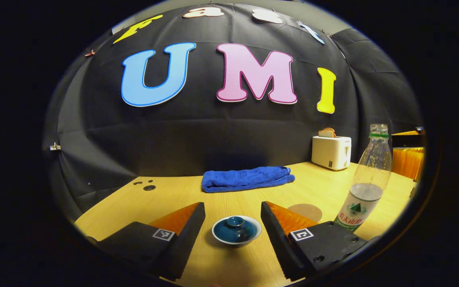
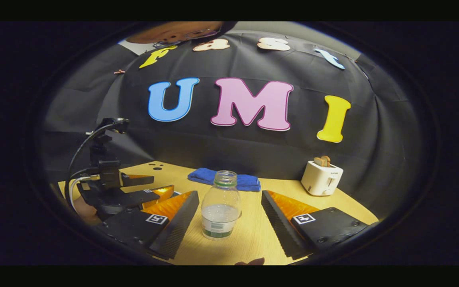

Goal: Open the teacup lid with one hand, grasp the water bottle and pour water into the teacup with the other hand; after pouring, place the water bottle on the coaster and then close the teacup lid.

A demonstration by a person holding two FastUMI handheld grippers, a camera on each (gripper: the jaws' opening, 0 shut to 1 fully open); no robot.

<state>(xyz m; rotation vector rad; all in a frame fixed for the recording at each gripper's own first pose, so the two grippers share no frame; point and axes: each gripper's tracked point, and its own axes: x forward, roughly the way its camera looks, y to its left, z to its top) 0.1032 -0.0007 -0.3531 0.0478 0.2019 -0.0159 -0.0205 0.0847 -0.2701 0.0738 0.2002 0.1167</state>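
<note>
Start — both grippers wide open, empty: left (image 1: 232, 217) frames lidded cup (image 1: 236, 230), right (image 2: 229, 211) frames bottle (image 2: 220, 211) — next, close on lid knob.

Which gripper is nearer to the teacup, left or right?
Left. The left gripper is open with the lidded teacup between its fingers, not touching. The right gripper is open around the bottle, further away.

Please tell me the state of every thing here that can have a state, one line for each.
teacup: lid on, standing on the table
water bottle: upright, uncapped, partly filled
coaster: bare
towel: folded
toaster: bread in its slots
left gripper: open around the teacup
right gripper: open around the water bottle
</note>
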